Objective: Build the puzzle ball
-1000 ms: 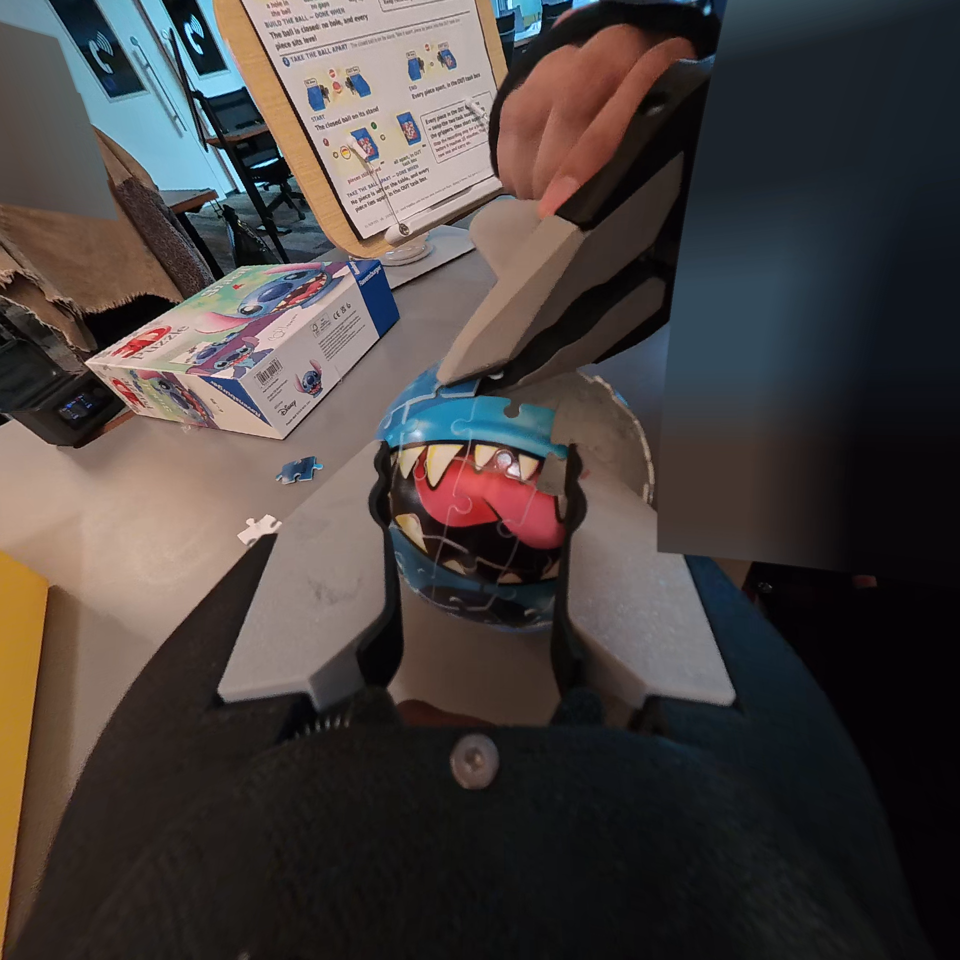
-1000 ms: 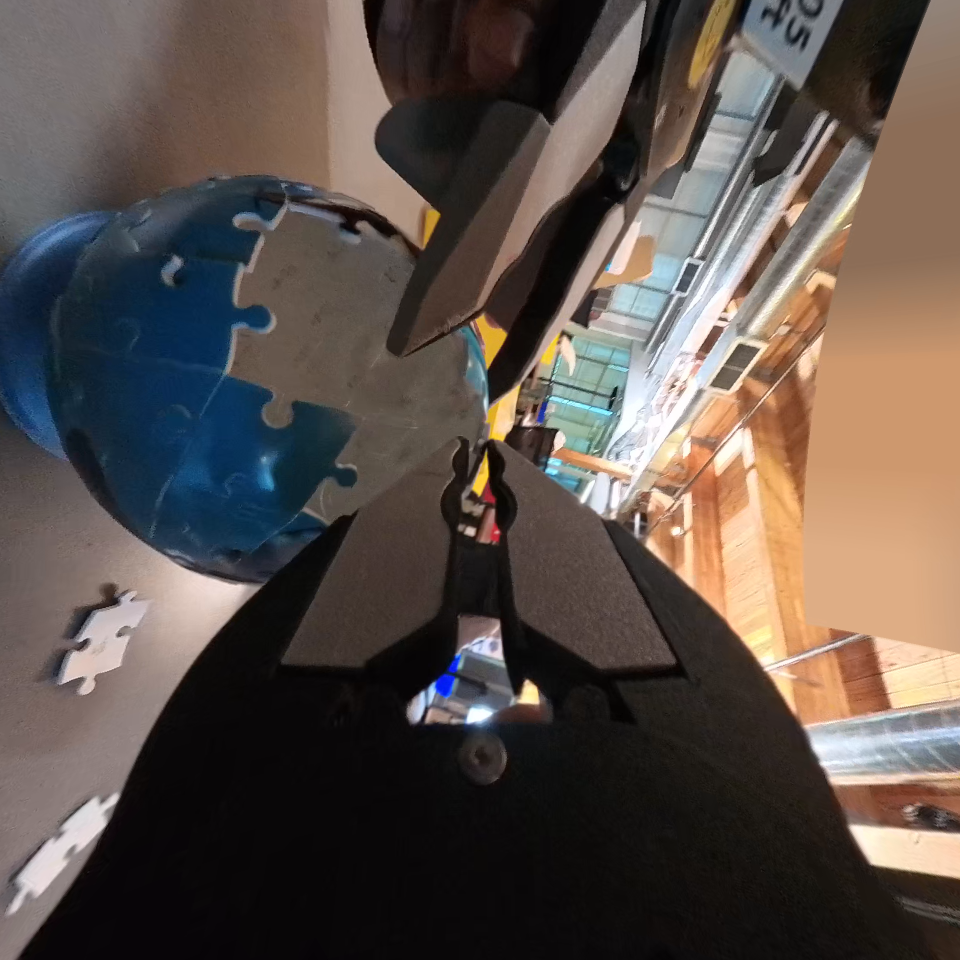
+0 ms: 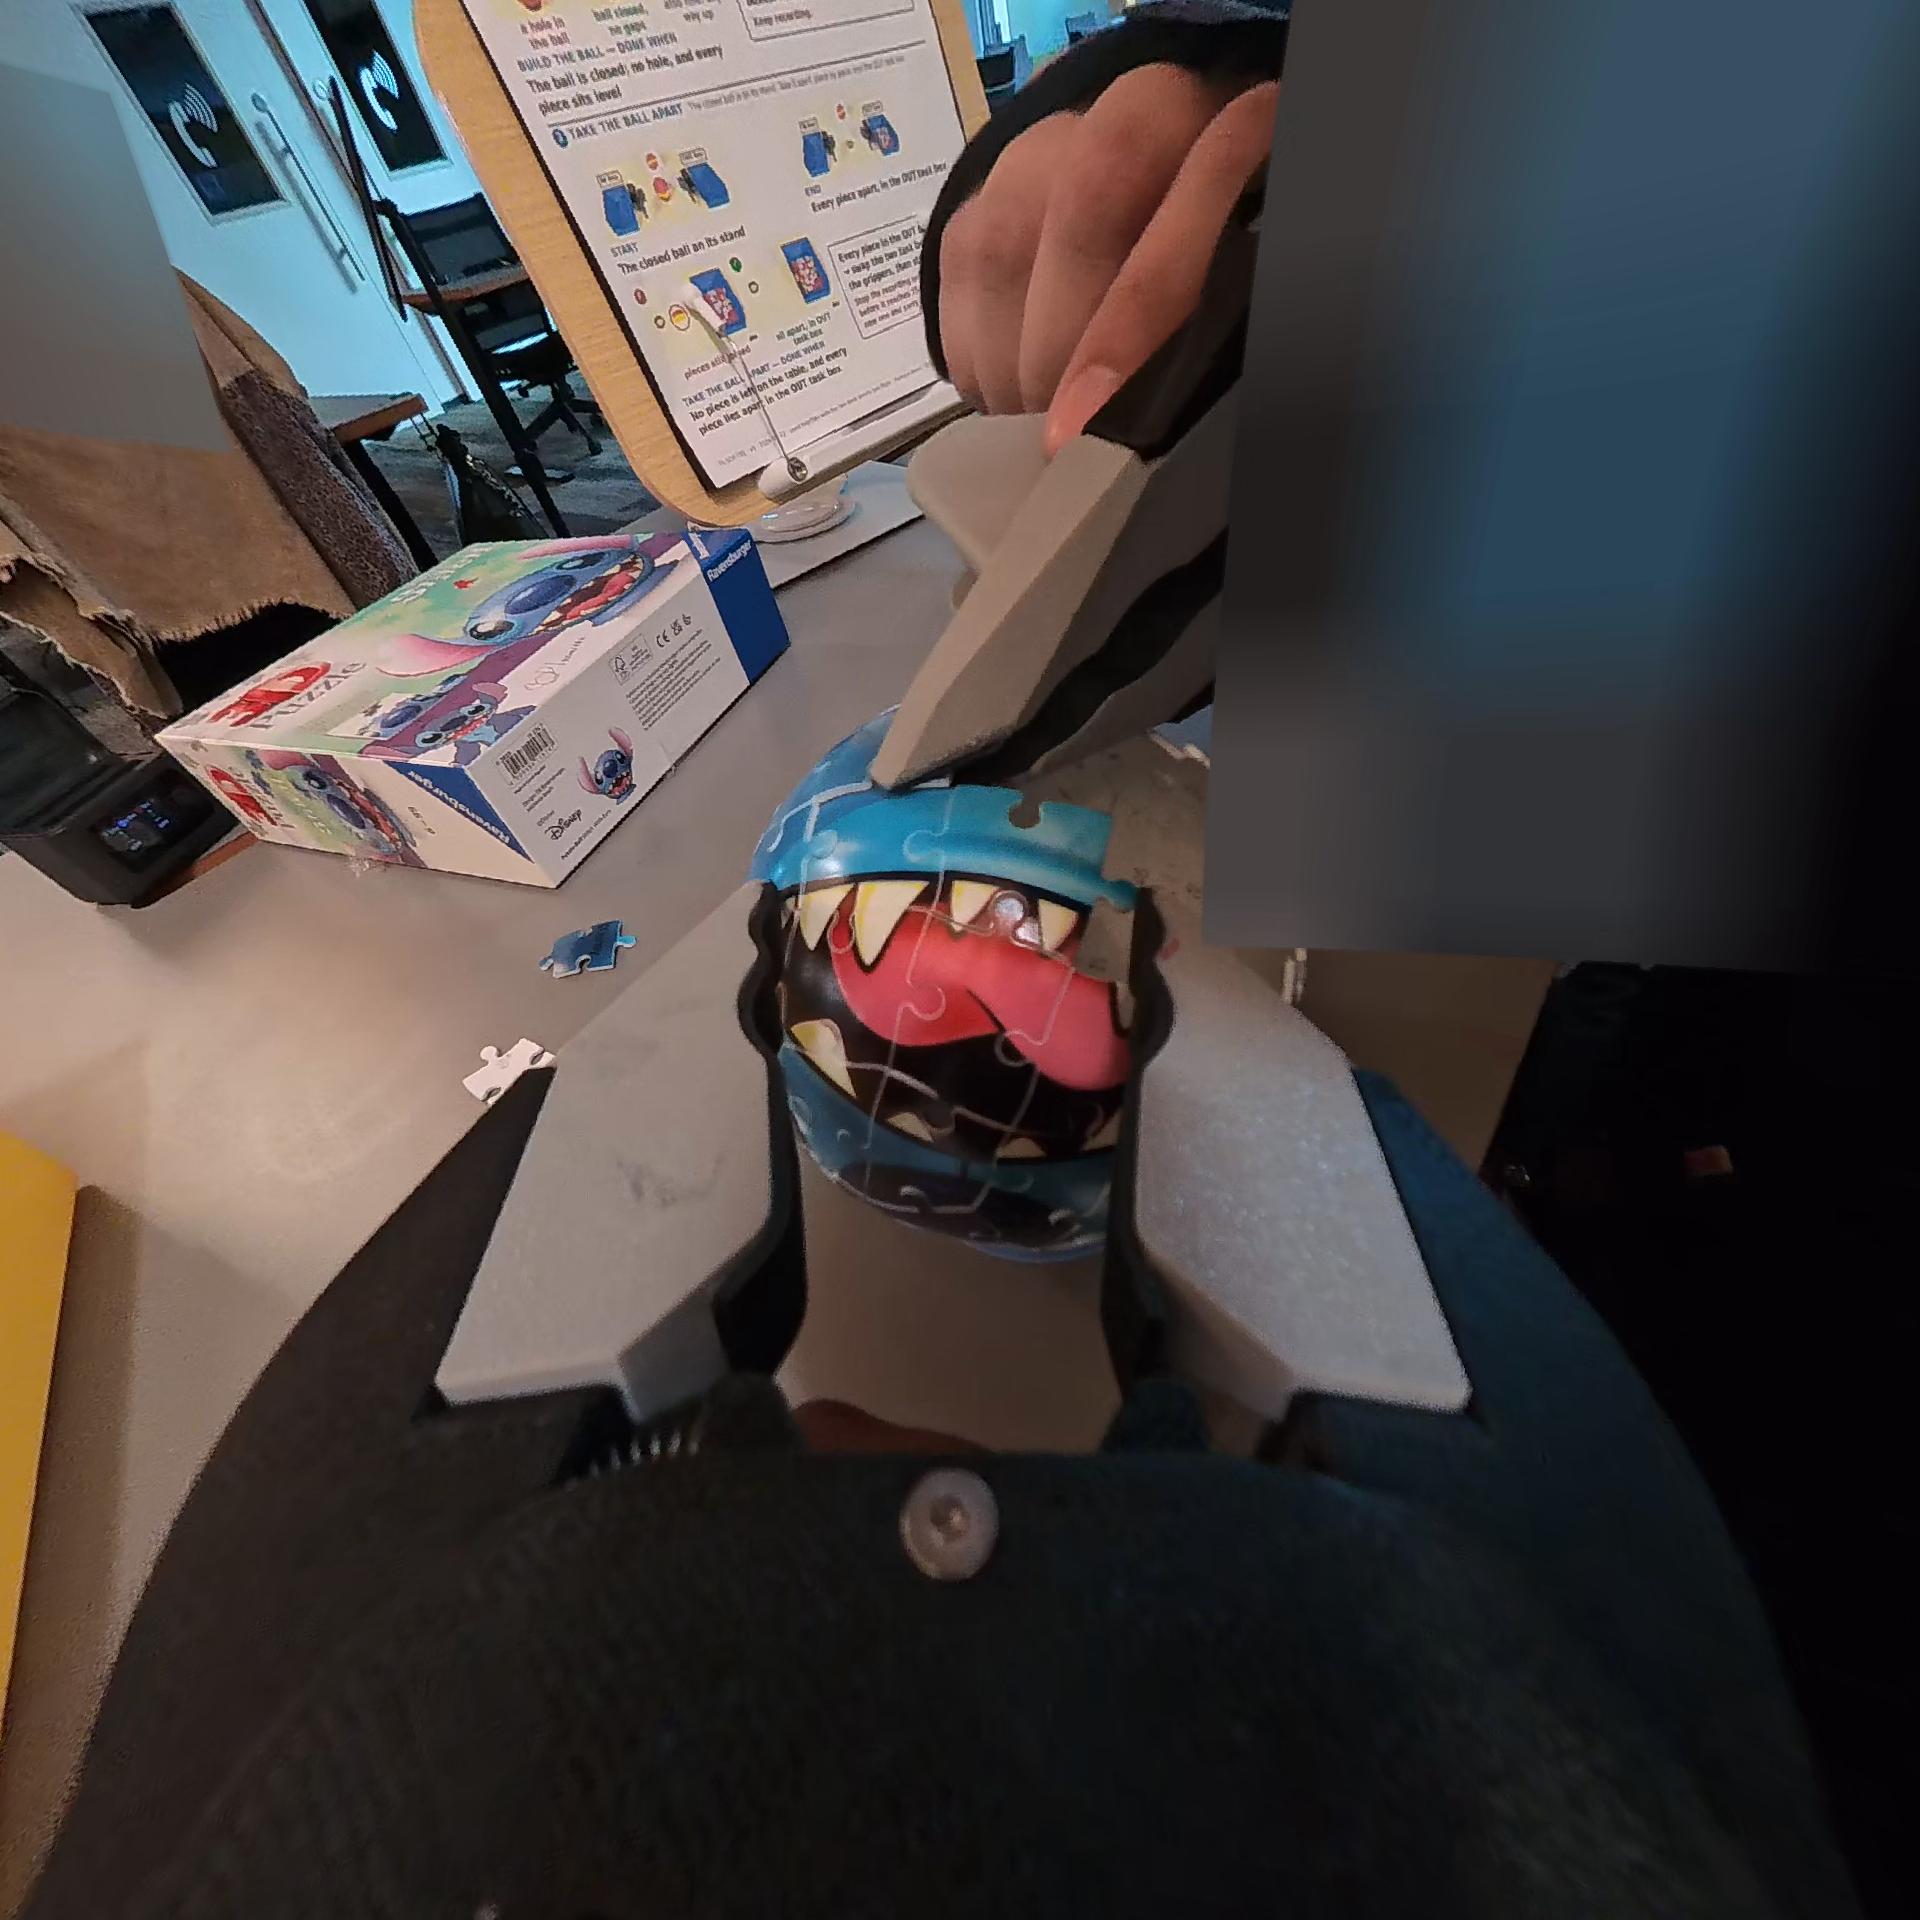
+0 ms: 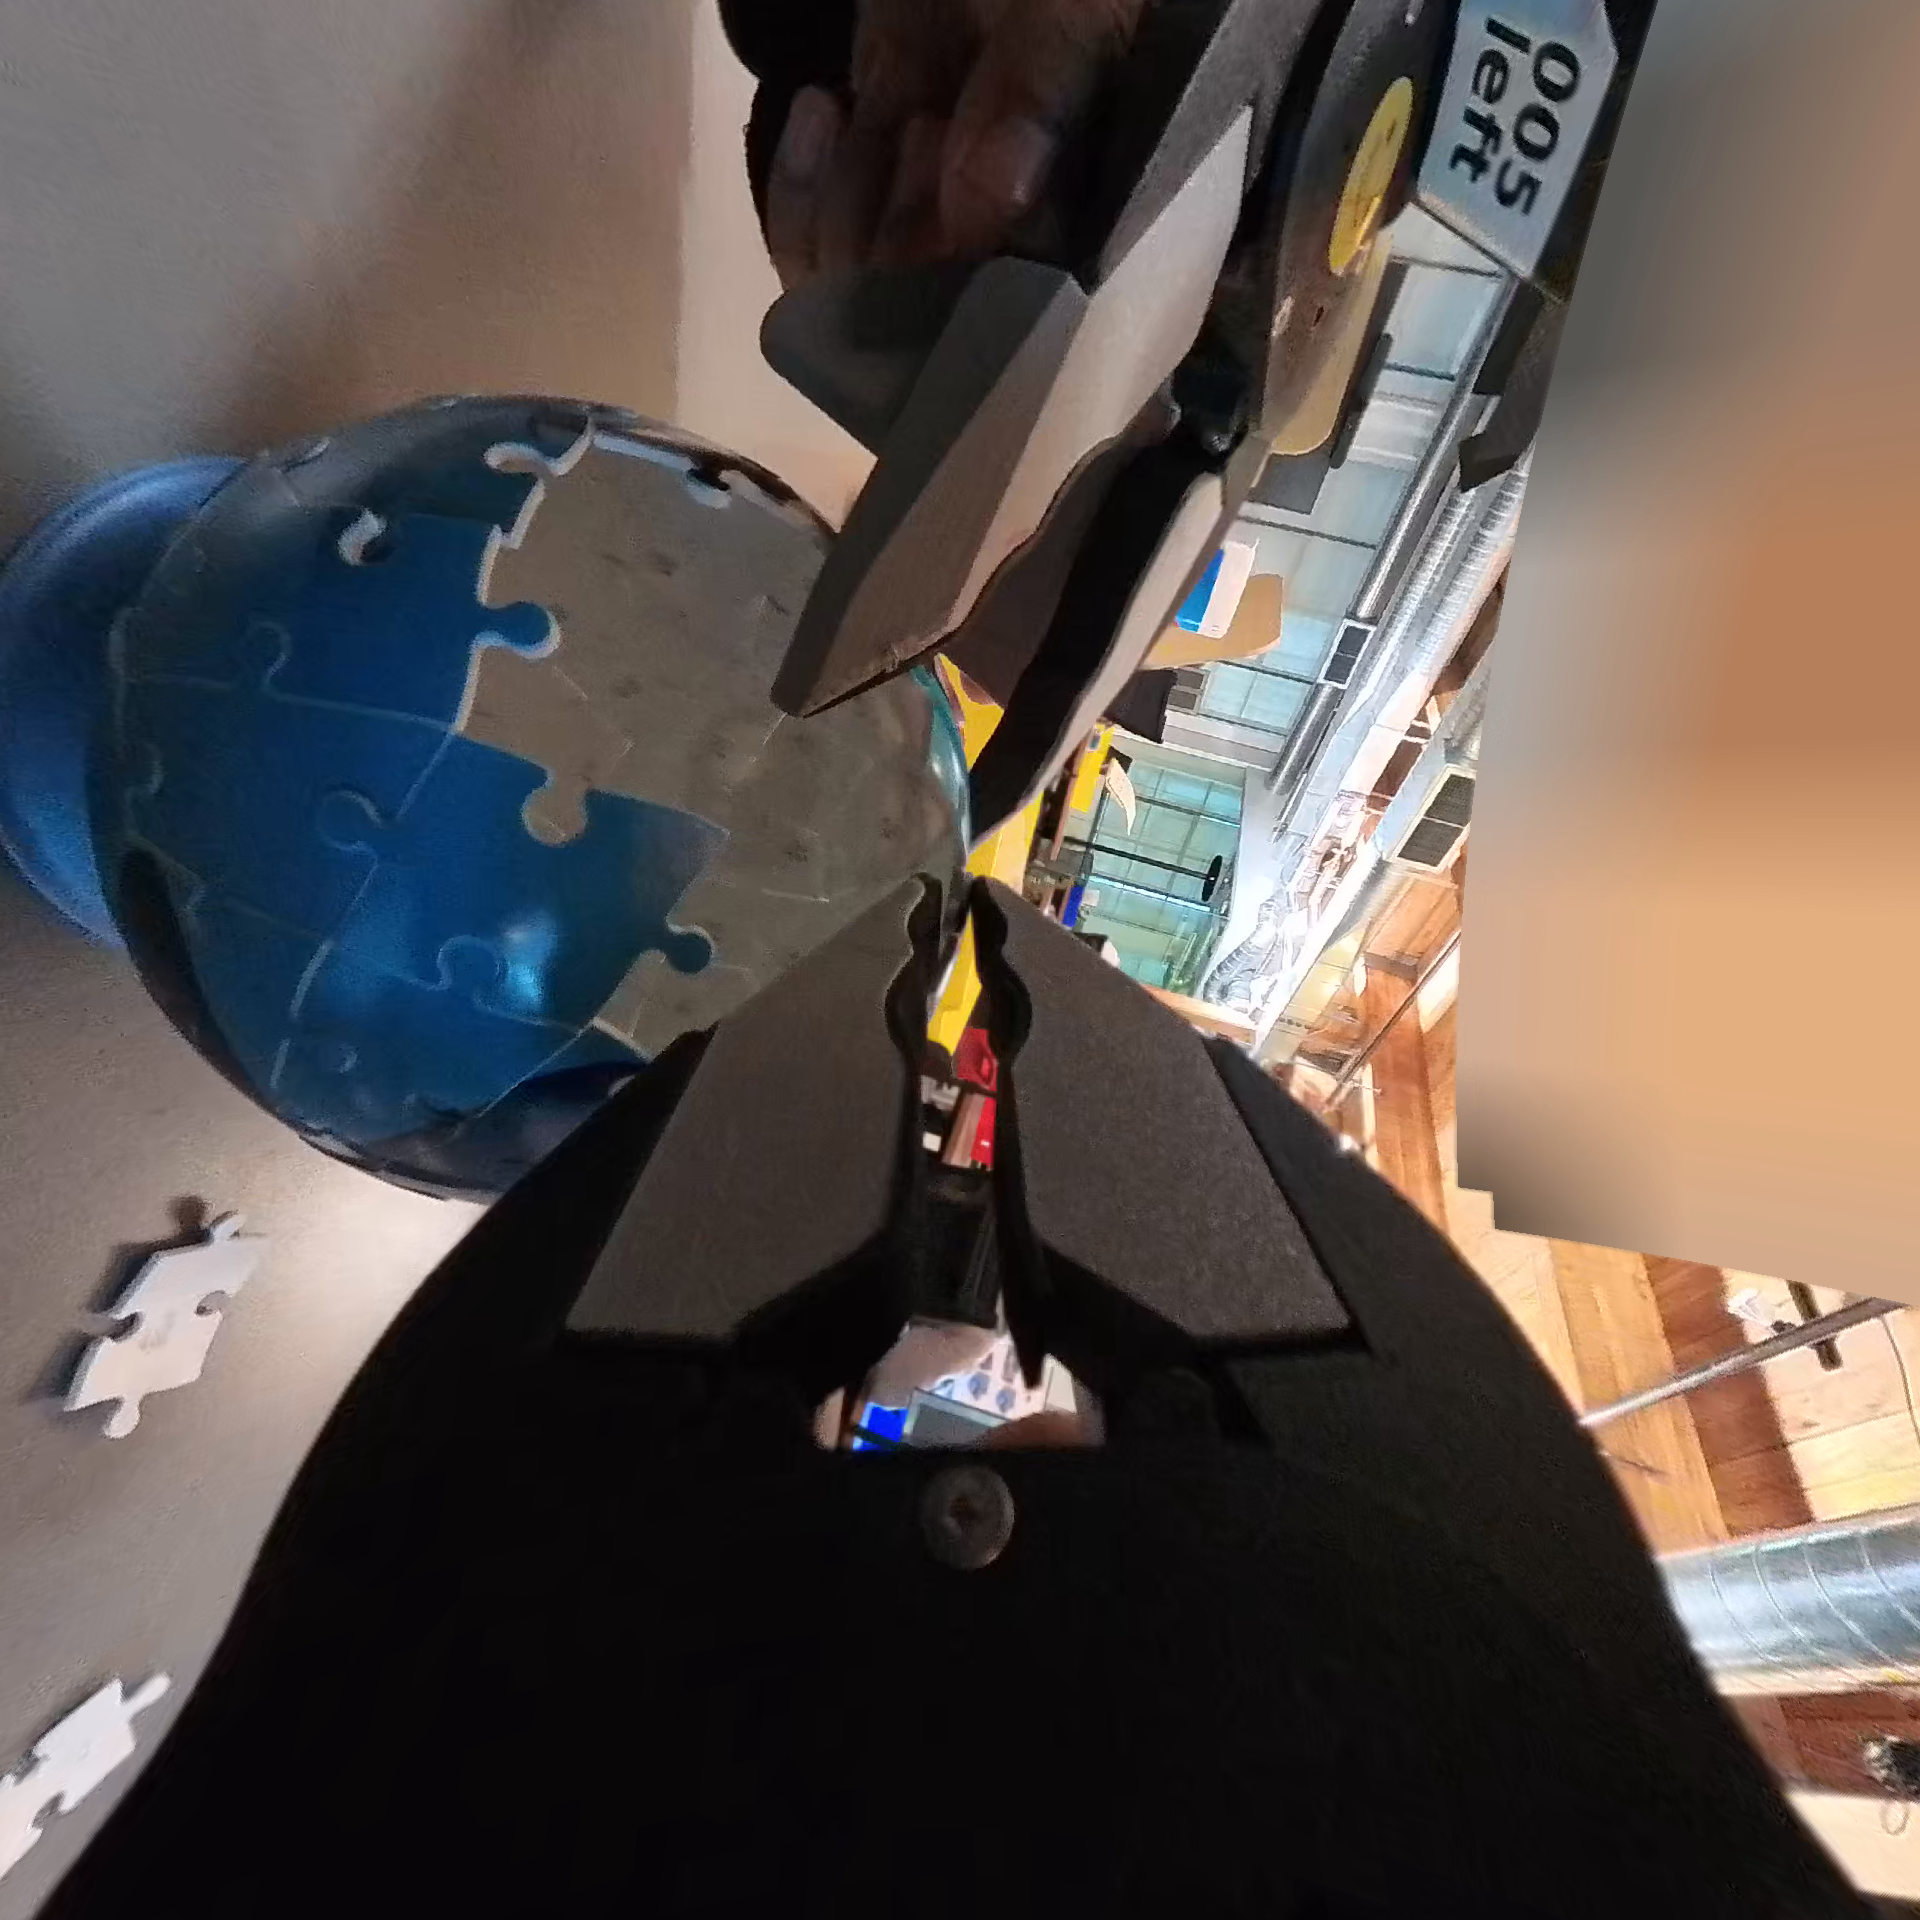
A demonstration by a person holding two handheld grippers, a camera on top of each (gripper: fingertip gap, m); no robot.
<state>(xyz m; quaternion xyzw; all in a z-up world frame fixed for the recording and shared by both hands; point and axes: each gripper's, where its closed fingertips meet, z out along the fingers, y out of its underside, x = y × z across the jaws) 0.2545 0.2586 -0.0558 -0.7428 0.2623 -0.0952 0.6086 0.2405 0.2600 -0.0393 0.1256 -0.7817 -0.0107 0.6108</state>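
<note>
Left wrist view: left claw around puzzle ball.

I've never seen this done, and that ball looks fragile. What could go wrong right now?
The right gripper pushes on the rim of the half-open puzzle ball; joined pieces there might pop loose. The left gripper squeezes its sides with both fingers, which could flex the shell. It might also tip off its blue stand.

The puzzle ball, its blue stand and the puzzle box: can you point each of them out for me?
puzzle ball (image 3: 966, 1023), left wrist view, on the pink tongue of its printed face.
blue stand (image 4: 57, 665), right wrist view, on its rounded side next to the ball.
puzzle box (image 3: 582, 748), left wrist view, on its white side panel.
</note>
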